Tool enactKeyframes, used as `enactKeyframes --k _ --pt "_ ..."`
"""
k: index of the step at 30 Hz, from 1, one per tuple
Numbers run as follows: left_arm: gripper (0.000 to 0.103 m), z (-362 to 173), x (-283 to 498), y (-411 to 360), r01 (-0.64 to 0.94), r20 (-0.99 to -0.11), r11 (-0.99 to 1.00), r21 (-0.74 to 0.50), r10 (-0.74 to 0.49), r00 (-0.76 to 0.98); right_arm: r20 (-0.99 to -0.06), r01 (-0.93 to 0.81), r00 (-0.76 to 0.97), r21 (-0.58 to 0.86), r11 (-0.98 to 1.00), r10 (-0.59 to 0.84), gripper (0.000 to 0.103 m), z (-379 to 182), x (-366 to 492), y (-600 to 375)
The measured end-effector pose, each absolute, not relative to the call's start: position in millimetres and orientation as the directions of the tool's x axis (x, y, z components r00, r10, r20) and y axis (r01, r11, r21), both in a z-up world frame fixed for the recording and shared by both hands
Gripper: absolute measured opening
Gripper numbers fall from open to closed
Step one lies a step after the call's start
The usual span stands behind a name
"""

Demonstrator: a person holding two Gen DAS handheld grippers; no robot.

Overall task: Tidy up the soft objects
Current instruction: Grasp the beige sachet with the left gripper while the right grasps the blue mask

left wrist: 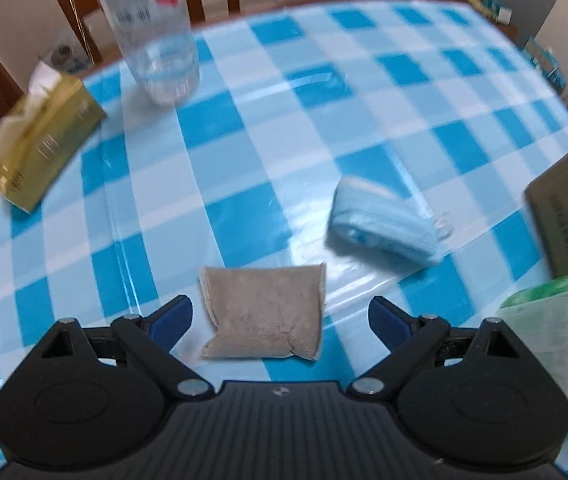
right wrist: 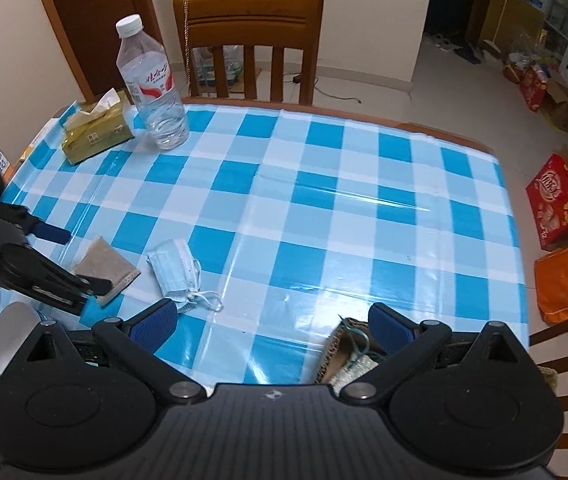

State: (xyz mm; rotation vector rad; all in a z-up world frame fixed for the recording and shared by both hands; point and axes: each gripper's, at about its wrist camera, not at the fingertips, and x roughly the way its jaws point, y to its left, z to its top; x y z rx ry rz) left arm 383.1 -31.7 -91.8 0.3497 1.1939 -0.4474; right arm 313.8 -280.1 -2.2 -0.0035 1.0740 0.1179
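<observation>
A folded grey cloth [left wrist: 264, 312] lies on the blue checked tablecloth between the open fingers of my left gripper [left wrist: 280, 320], which is empty. A folded blue face mask [left wrist: 384, 224] lies to its right. In the right wrist view the cloth [right wrist: 104, 270] and the mask [right wrist: 176, 272] lie at the left, with the left gripper [right wrist: 80, 260] over the cloth. My right gripper [right wrist: 272, 328] is open and empty above the table's near edge. A woven basket [right wrist: 348, 356] shows partly behind its right finger.
A water bottle [right wrist: 152, 88] and a gold tissue pack [right wrist: 96, 128] stand at the table's far left corner. A wooden chair [right wrist: 248, 40] stands behind the table. A green-and-white packet [left wrist: 552, 320] sits at the right of the left wrist view. Boxes and bags lie on the floor at right.
</observation>
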Motion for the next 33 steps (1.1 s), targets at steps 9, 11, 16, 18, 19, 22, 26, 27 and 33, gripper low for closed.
enactKeyframes --k 9,11,16,18,19,22,26,27,33 --pt "0.095 -135 395 -33 0.519 -0.971 0.854 0.039 -0.091 0.223 -0.894 -0.115 0.431 0.081 0.990 0.123 0.103 -25 335 -274" --pt "0.095 -138 396 -32 0.522 -0.972 0.852 0.044 -0.085 0.220 -0.897 -0.124 0.421 0.088 0.988 0.133 0.103 -32 341 -270" --pt "0.095 -145 401 -28 0.506 -0.973 0.862 0.029 -0.091 0.210 -0.903 -0.169 0.400 0.096 0.981 0.158 0.103 -45 354 -255" --pt "0.095 -145 402 -25 0.499 -0.972 0.866 0.023 -0.098 0.215 -0.903 -0.198 0.397 0.090 0.976 0.164 0.103 -50 359 -247" --pt "0.094 -145 402 -25 0.499 -0.971 0.866 0.023 -0.100 0.218 -0.904 -0.214 0.393 0.086 0.973 0.167 0.103 -52 361 -243" --pt "0.089 -144 402 -24 0.495 -0.968 0.868 0.020 -0.107 0.226 -0.911 -0.275 0.377 0.066 0.959 0.170 0.103 -63 369 -227" --pt "0.086 -142 400 -23 0.499 -0.963 0.866 0.019 -0.119 0.242 -0.922 -0.377 0.348 0.026 0.926 0.167 0.103 -81 379 -203" --pt "0.086 -141 399 -23 0.501 -0.962 0.865 0.018 -0.121 0.243 -0.927 -0.394 0.337 0.023 0.919 0.167 0.103 -87 382 -197" --pt "0.086 -140 398 -23 0.498 -0.960 0.867 0.016 -0.126 0.251 -0.951 -0.491 0.275 -0.013 0.871 0.141 0.093 -120 402 -168"
